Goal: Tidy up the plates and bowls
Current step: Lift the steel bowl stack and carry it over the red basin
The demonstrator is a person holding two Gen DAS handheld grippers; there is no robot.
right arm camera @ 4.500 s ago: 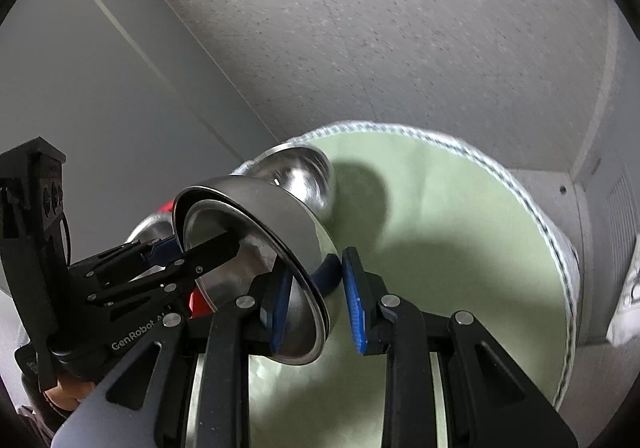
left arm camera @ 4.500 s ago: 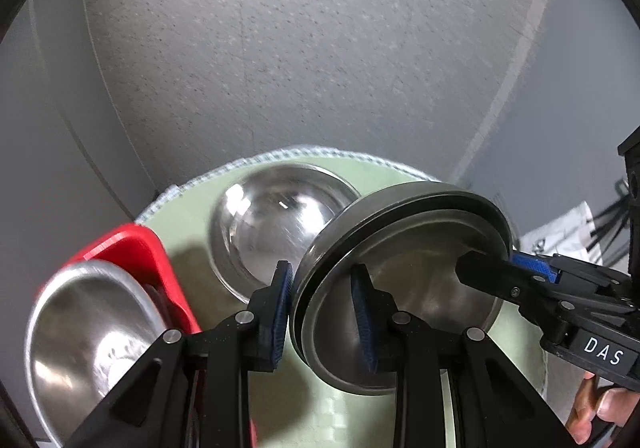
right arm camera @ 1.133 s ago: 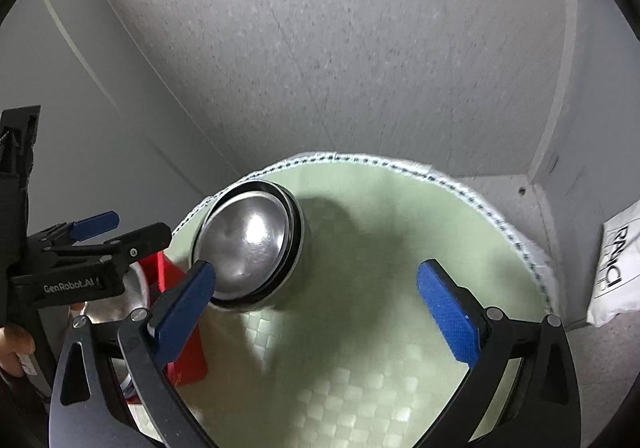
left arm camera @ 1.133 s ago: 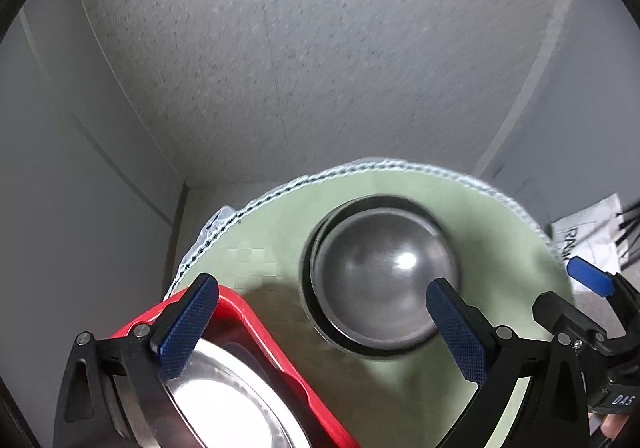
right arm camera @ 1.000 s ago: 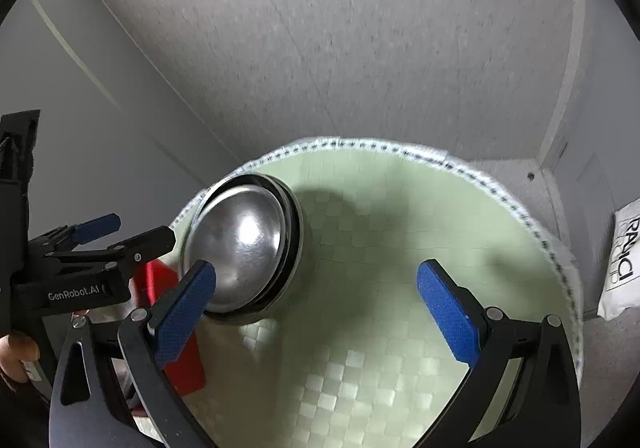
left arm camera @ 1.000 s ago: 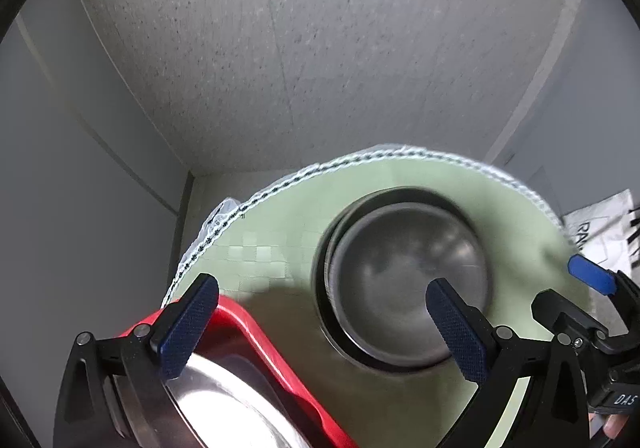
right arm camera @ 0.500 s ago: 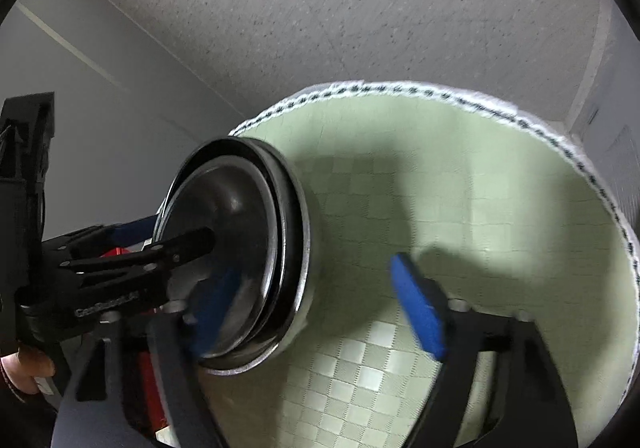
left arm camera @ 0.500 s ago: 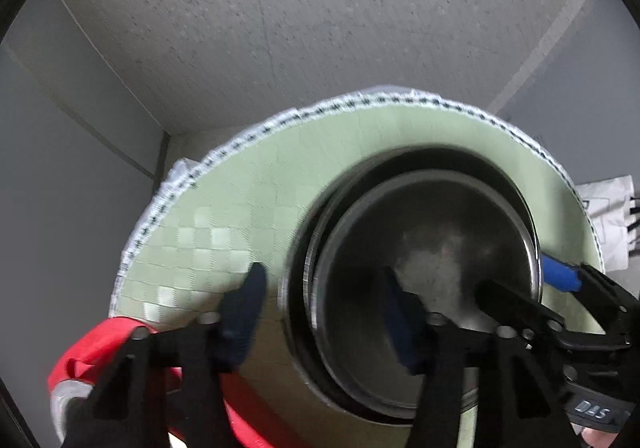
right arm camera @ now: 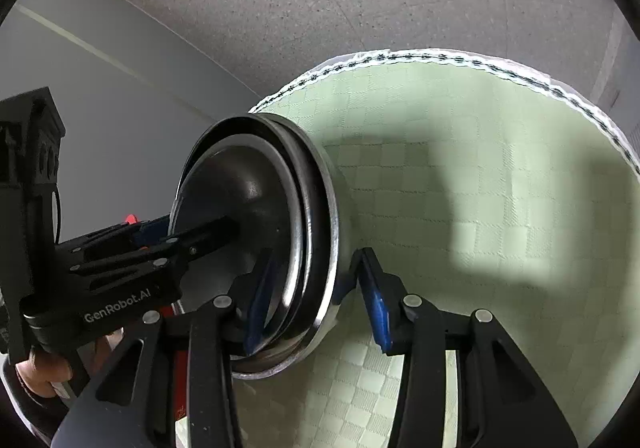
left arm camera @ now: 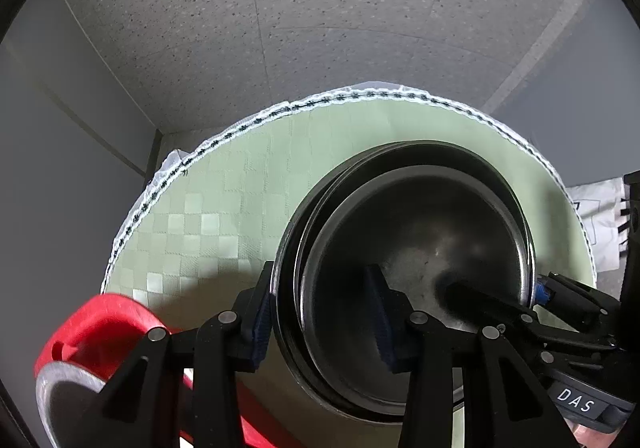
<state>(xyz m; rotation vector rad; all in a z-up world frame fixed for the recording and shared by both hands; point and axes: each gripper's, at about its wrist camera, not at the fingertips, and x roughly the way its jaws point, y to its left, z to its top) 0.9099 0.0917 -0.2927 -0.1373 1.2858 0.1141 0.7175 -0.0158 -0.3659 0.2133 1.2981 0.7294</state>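
Observation:
A stack of nested steel bowls (left arm camera: 404, 264) sits on a round green mat (left arm camera: 224, 207). My left gripper (left arm camera: 320, 318) is shut on the stack's near-left rim, one finger inside the bowl and one outside. My right gripper (right arm camera: 312, 298) is shut on the opposite rim of the stack (right arm camera: 256, 207), one pad inside and one outside. Each gripper shows in the other's view: the right one in the left wrist view (left arm camera: 520, 312), the left one in the right wrist view (right arm camera: 160, 236). I cannot tell whether the stack is off the mat.
A red tray (left arm camera: 108, 332) holding another steel bowl (left arm camera: 64, 396) stands at the mat's left edge. Grey walls close in behind and beside the mat (right arm camera: 460, 207). A white bag (left arm camera: 600, 224) lies at the right.
Both grippers were wide open above the bowls a second ago. They have come down and closed on opposite rims of the stack.

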